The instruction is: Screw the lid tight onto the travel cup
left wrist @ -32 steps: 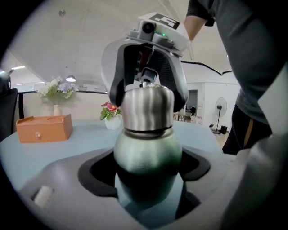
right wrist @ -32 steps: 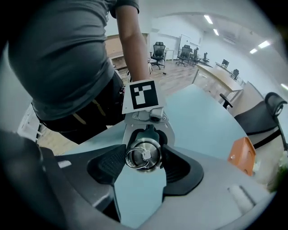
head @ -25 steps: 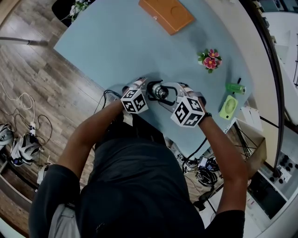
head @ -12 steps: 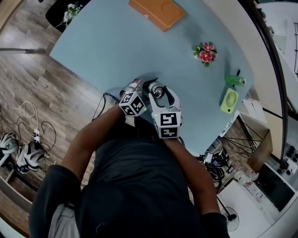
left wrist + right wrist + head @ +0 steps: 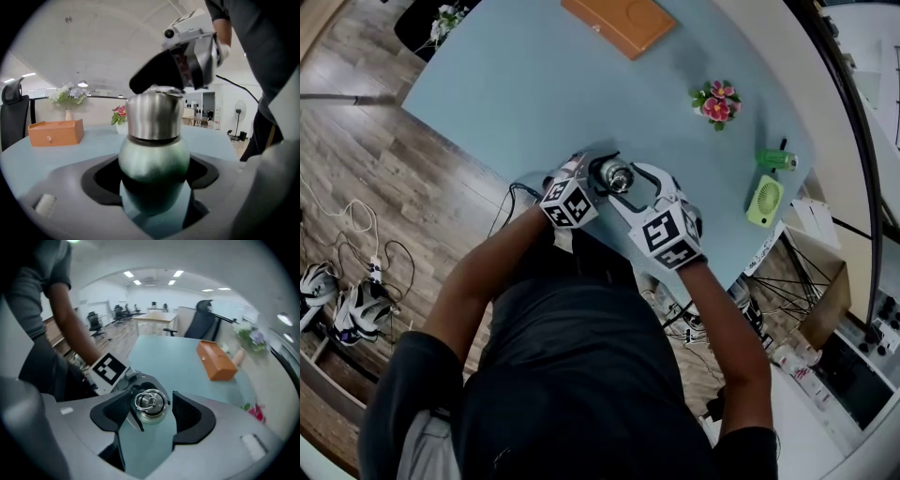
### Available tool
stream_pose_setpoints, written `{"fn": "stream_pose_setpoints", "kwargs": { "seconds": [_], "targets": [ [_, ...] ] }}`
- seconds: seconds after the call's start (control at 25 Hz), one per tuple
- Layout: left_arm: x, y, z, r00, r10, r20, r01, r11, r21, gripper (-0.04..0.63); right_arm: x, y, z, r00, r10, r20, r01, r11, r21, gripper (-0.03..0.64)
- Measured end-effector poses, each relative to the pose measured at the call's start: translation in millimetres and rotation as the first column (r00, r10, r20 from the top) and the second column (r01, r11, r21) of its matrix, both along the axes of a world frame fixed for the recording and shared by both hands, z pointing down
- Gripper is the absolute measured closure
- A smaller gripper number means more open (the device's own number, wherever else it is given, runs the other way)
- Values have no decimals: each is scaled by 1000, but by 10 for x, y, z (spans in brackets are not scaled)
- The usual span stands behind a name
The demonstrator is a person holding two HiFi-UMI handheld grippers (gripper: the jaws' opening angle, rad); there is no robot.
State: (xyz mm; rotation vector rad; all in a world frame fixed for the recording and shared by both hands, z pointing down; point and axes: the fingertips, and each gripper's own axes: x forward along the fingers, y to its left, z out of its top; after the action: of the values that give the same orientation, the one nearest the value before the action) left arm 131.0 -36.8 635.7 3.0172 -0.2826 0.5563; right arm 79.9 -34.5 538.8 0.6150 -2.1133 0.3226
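Swung back out to your right since half a second ago, your right gripper (image 5: pixel 151 417) now reaches the cup from the lower right in the head view. Before, its marker cube (image 5: pixel 670 234) sat almost straight below the cup, close to your left gripper (image 5: pixel 592 183), which has kept its place.

Right gripper: its two black pads stand apart on either side of the lid (image 5: pixel 150 402), seen from above with its ring handle lying flat. A strip of table shows between the lid and the pad on the view's right. Whether the pad on the view's left touches the lid cannot be told.

Left gripper: its jaws are closed on the rounded green body of the travel cup (image 5: pixel 153 157), low down, below the steel lid.

Travel cup: it stands upright on the table (image 5: pixel 534 94), near the edge closest to you, with the lid seated on top.

Surroundings: an orange box (image 5: pixel 619 23) lies at the far side of the table. Pink flowers (image 5: pixel 715 101) stand well apart to the right. A green fan (image 5: pixel 764 202) lies near the right edge. A vase of white flowers (image 5: pixel 68 96) shows beyond the box. Cables (image 5: pixel 356 244) trail over the wooden floor (image 5: pixel 384 159) at the left.
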Motion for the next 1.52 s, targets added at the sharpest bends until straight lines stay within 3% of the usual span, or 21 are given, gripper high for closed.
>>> {"fn": "stream_pose_setpoints", "kwargs": {
  "seconds": [0.04,0.08,0.12,0.24,0.32,0.4,0.48,0.52,0.6,0.64,0.68,0.76,0.88,0.96,1.0,1.04,1.08,1.2,1.28,1.52],
  "targets": [
    [-5,6,2,1000,3,0,-3,1000,-1,166,30,31,-8,991,-124,-49,124,992,-10,357],
    [-10,12,4,1000,5,0,-5,1000,-2,166,64,55,-4,960,-258,-110,258,966,-22,357],
    [-13,15,6,1000,7,0,-7,1000,-2,166,95,76,12,903,-393,-175,392,919,-40,357],
    [-10,11,1,1000,9,-2,-9,1000,-3,166,110,137,93,662,-687,-299,690,715,-115,357],
    [-7,9,-9,1000,9,-2,-9,1000,-3,166,57,176,147,531,-784,-321,787,597,-156,357],
    [-1,10,-15,1000,10,-3,-10,1000,-3,166,41,192,213,426,-838,-341,840,506,-195,357],
    [4,10,-14,1000,13,-4,-13,1000,-4,166,70,155,288,349,-859,-373,867,447,-218,359],
    [4,10,-13,1000,15,-5,-15,1000,-4,166,78,134,316,330,-863,-383,874,432,-221,359],
    [-3,16,-12,1000,20,-5,-20,1000,-3,166,58,129,331,347,-862,-370,873,441,-209,376],
    [-8,23,-12,1000,23,-3,-23,1000,0,166,36,141,322,388,-853,-351,859,472,-199,377],
    [-13,30,-12,1000,26,0,-26,1000,3,166,16,147,312,449,-831,-327,831,523,-189,378],
    [-19,40,-11,1000,27,4,-27,1000,8,166,-6,135,305,609,-743,-279,730,662,-169,379],
    [-20,40,-13,1000,28,6,-28,1000,9,166,-10,82,302,850,-486,-201,469,874,-129,379],
    [-29,38,-11,1000,26,8,-26,1000,8,166,-9,42,299,965,-227,-133,215,972,-97,380],
    [-34,39,-8,1000,23,8,-23,1000,8,166,-5,24,298,992,-80,-96,72,994,-80,380],
    [-37,42,-5,1000,21,9,-21,1000,8,166,3,6,293,996,66,-60,-70,996,-61,379],
    [-37,44,-1,1000,19,9,-19,1000,8,166,15,-18,277,979,201,-27,-202,979,-40,380],
    [-32,34,2,1000,13,10,-13,1000,9,166,64,-101,209,872,487,52,-488,872,12,380],
    [-30,21,4,1000,11,10,-11,1000,9,166,82,-107,214,833,549,74,-551,834,22,380],
    [-13,11,5,1000,10,9,-10,1000,5,166,94,-109,210,833,547,81,-550,835,18,380]
  ]
}}
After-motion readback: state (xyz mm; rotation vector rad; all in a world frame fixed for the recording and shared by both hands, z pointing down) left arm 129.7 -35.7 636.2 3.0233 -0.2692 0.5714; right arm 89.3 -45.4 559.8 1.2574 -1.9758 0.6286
